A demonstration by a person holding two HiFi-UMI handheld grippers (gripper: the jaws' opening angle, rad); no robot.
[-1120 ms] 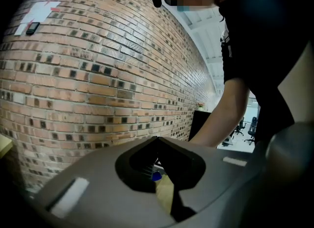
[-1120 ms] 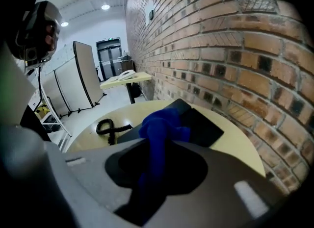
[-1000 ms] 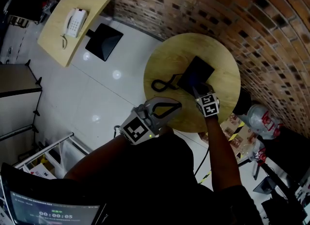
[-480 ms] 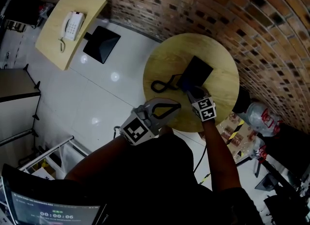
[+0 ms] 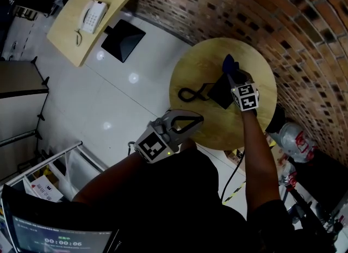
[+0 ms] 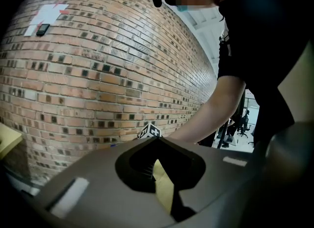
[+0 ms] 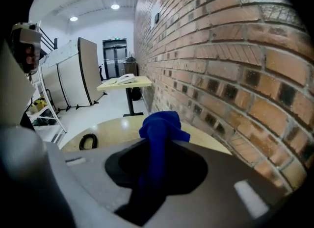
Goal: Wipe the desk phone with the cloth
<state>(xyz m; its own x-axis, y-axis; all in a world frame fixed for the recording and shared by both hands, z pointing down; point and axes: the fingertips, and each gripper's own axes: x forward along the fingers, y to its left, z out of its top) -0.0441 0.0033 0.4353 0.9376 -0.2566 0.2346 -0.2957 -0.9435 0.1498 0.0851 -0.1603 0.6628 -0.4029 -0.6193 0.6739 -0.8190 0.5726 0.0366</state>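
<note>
A black desk phone lies on the round wooden table, with its coiled cord to the left. My right gripper hovers over the phone's far right side, shut on a bunched blue cloth that sticks out past its tips. In the right gripper view the cloth rises between the jaws of the right gripper, above the table. My left gripper is held at the table's near edge, with its tips together and nothing in them; the left gripper view shows the left gripper aimed at the brick wall.
A brick wall curves round the table's far side. A rectangular table with a white phone stands at the upper left, a black square base beside it. Bags lie on the floor at the right.
My right gripper has moved from the phone's near edge across to its far right side, carrying the blue cloth. The left gripper has stayed in place.
</note>
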